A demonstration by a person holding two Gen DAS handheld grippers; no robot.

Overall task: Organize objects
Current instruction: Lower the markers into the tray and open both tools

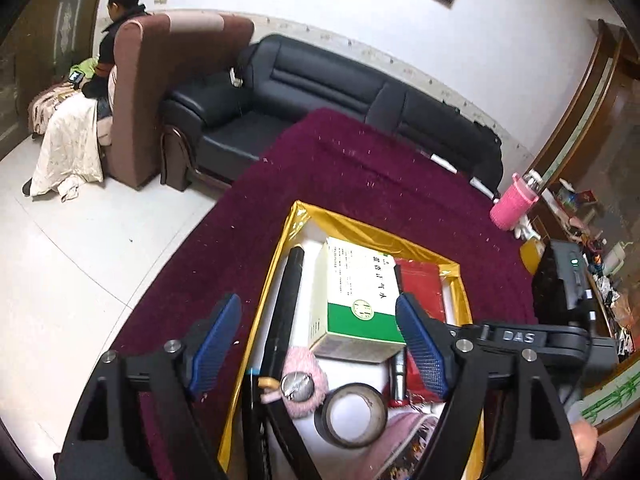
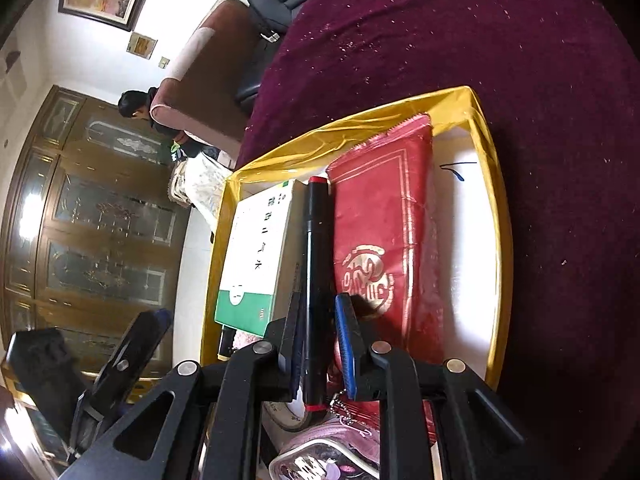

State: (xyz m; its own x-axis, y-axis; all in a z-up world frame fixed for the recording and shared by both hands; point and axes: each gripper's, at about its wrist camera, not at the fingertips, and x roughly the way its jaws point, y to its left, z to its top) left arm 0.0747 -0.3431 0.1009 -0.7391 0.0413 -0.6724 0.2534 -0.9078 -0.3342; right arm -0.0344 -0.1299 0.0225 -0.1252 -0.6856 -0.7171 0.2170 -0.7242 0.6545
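One black marker (image 2: 316, 280) with red ends lies clamped between the narrow jaws of the right gripper (image 2: 320, 344), its long axis running straight ahead along the fingers, over the yellow-rimmed tray (image 2: 486, 128). Just left of those jaws lies the green-and-white box (image 2: 248, 256); just right, the red pouch (image 2: 384, 232). The left gripper (image 1: 320, 344) hangs wide and empty above that box, so the right hand looks set to place the marker.

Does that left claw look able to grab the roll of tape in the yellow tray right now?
Probably yes. The left gripper has its fingers spread wide and empty above the tray, and the tape roll lies flat just below, uncovered on top. The pink furry keychain crowds one side.
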